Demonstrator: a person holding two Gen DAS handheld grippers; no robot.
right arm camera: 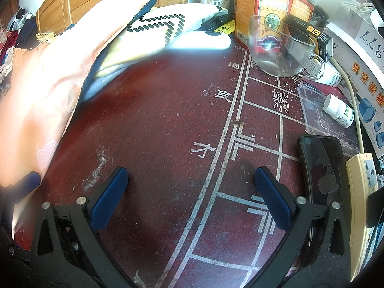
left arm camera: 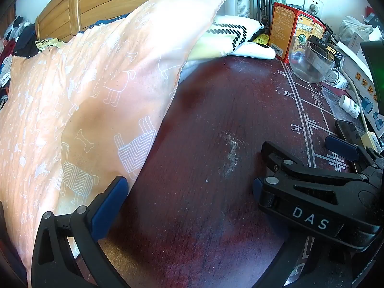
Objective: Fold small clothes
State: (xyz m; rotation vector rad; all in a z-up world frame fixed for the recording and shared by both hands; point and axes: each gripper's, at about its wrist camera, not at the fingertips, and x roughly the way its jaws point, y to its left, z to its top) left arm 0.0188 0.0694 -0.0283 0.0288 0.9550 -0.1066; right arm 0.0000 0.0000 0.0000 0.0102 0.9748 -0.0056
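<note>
Both grippers' jaws wide, empty; orange pillow [left arm camera: 79,100] hides clothes behind — edges overexposed.

The table [right arm camera: 156,110] is dark red with white lines and white characters along its right part. Left of the table, the pillow [left arm camera: 79,100] is peach-orange, printed with white outlined dogs, bones and zigzag-filled bodies. Behind the table's far edge, a cushion [right arm camera: 158,28] is white and pale yellow with rows of black dashes. At the table's far right, the boxes [right arm camera: 271,7] are red and orange; the cup [right arm camera: 280,48] is clear glass; the phone [right arm camera: 324,165] black; the power strip [right arm camera: 360,206] cream
</note>
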